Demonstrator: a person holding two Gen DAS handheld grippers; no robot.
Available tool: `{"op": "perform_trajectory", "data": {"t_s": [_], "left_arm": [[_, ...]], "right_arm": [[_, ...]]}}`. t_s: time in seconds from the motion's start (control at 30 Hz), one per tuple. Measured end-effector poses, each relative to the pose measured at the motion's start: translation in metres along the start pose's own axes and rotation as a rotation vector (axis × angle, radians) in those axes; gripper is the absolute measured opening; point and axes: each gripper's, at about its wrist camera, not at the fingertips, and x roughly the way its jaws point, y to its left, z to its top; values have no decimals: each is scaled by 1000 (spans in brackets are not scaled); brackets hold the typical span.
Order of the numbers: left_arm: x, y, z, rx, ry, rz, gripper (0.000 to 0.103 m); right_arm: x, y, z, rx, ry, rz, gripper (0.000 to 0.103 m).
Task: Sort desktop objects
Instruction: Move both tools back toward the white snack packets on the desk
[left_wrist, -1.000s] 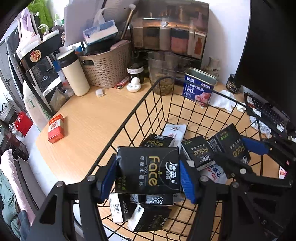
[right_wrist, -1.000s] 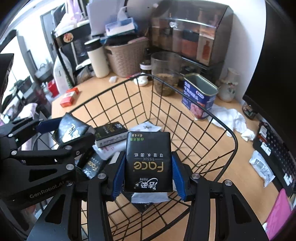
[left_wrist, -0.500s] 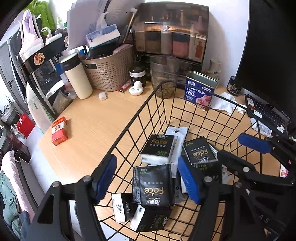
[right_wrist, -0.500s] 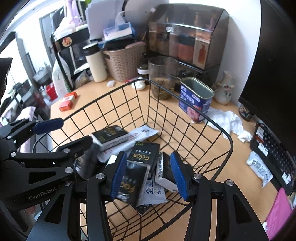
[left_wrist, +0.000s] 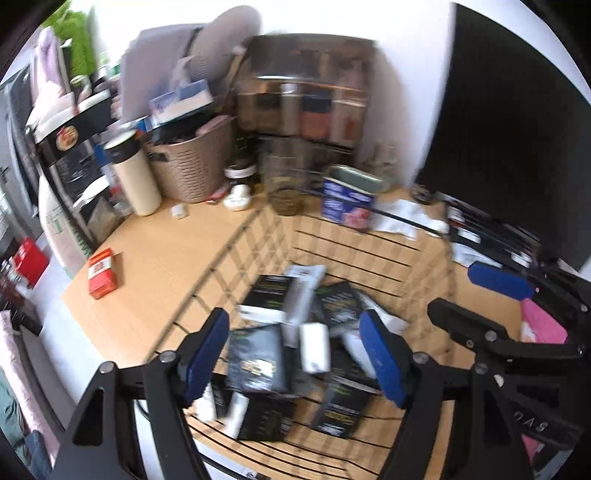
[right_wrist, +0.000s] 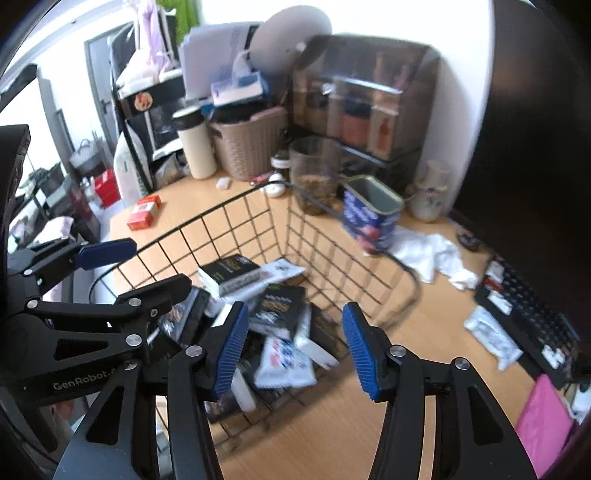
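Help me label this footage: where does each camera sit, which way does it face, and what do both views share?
Left wrist: on the left gripper, looking down over its open blue pads into the black wire basket of black tissue packs; the right gripper shows at right.
Right wrist: on the right gripper, open, above the same basket from its other side; the left gripper shows at left.
Shared: basket, packs, blue tin can, beige woven basket, red box, wooden desk.

I see the wooden desk (right_wrist: 325, 424) carrying a wire basket (right_wrist: 236, 218), far tin (right_wrist: 369, 218) and left red box (right_wrist: 143, 214).
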Motion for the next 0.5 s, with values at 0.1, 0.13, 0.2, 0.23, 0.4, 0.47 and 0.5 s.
{"op": "perform_trajectory", "data": {"t_s": [0.1,0.13,0.2,0.23,0.4,0.47,0.5], "left_arm": [[-10,-40,-10,89,-2,-35,80],[-12,-57,-15,137,0,-48,81],[-16,-92,-25,246,3,-69,82],[-17,-110,-30,295,2,-77,82],[-11,-189,-58,448,35,-157,84],[1,-213,-67,485,76,-193,84],[10,-223,-71,497,99,-200,84]], "right_arm": [[-26,-25,-24,27,-7,-54,58],[-35,-36,-33,45,-7,-75,59],[-48,-57,-51,82,-1,-116,62],[-55,-67,-61,98,4,-144,62],[-85,-118,-115,198,37,-234,62],[-95,-138,-136,232,50,-274,64],[-97,-148,-145,248,59,-302,66]]}}
